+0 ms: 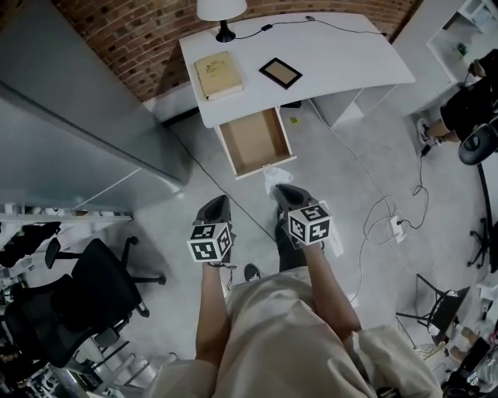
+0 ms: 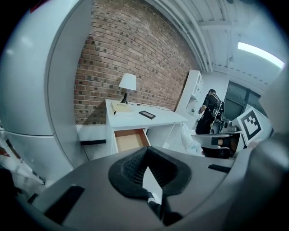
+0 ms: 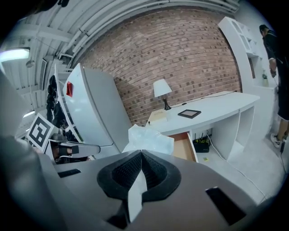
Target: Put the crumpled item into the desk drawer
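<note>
The white desk (image 1: 334, 54) stands against the brick wall with its drawer (image 1: 253, 142) pulled open, and the wooden bottom shows bare. My right gripper (image 1: 286, 192) is shut on a crumpled clear-white plastic item (image 1: 272, 177), held in the air just short of the drawer front. In the right gripper view the crumpled item (image 3: 146, 137) bulges above the closed jaws of that gripper (image 3: 141, 155), with the drawer (image 3: 184, 146) beyond. My left gripper (image 1: 220, 204) hovers beside it to the left. Its jaws (image 2: 146, 151) are shut with nothing in them, pointing toward the drawer (image 2: 128, 140).
On the desk lie a tan book (image 1: 218, 75), a dark framed tablet (image 1: 280, 72) and a lamp (image 1: 222, 12). A large grey cabinet (image 1: 70, 132) stands left, and a black office chair (image 1: 85, 288) is at lower left. Cables and a power strip (image 1: 397, 228) lie right. A person (image 1: 467, 101) sits far right.
</note>
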Motion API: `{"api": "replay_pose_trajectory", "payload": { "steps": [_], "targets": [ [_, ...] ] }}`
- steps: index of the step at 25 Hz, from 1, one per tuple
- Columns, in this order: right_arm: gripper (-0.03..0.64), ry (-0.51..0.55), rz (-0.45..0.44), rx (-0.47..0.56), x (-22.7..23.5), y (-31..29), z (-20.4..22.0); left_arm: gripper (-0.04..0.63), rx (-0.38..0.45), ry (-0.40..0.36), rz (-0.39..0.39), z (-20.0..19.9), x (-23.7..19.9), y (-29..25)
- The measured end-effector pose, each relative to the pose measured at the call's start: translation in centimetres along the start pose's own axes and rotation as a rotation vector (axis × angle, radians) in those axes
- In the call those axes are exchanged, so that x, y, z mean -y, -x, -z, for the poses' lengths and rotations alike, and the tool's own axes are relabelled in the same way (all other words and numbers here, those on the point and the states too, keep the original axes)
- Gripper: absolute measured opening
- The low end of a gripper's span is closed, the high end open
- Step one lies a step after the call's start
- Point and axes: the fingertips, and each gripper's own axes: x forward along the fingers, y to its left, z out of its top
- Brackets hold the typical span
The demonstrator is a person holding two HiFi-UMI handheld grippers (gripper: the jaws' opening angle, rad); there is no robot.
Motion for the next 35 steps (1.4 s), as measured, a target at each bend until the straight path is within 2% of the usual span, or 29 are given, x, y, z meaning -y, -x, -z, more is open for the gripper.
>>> {"api": "replay_pose_trajectory", "payload": {
  "steps": [6, 9, 15, 20, 26, 31, 35],
  "targets": [
    [0.026, 0.03, -0.045, -0.048, 5.0, -4.1, -4.8, 0.015, -0.018, 0.004, -0.055, -4.1, -0.1, -5.4],
    [0.026, 0.079, -0.05, -0.075, 6.7, -5.6, -6.4, 0.015, -0.025, -0.001, -0.071, -5.6, 0.0, -7.2],
    [0.026, 0.103, -0.067, -0.114, 10.6, -7.4, -7.2, 0.015, -0.065, 0.013, -0.105, -6.4, 0.4, -11.3],
    [0.026, 0.129, -0.088, -0.164, 13.7, -7.9, -7.1, 0.015, -0.123, -0.039, -0.104, -6.1, 2.4, -14.9],
    [0.026, 0.1, -0.113, -0.182, 17.0, -8.4, -7.9, 0.015, -0.132, 0.04, -0.155, -6.0, 2.4, -16.0],
    [0.026, 0.17, -0.166, -0.226, 17.5, -10.8, -7.3, 0.015, -0.165, 0.082, -0.219, -4.2, -0.1, -15.1],
    [0.026, 0.174, -0.157, -0.239, 17.6, -11.9, -6.9, 0.015, -0.158, 0.128, -0.212, -3.9, -1.1, -15.3]
  ]
}}
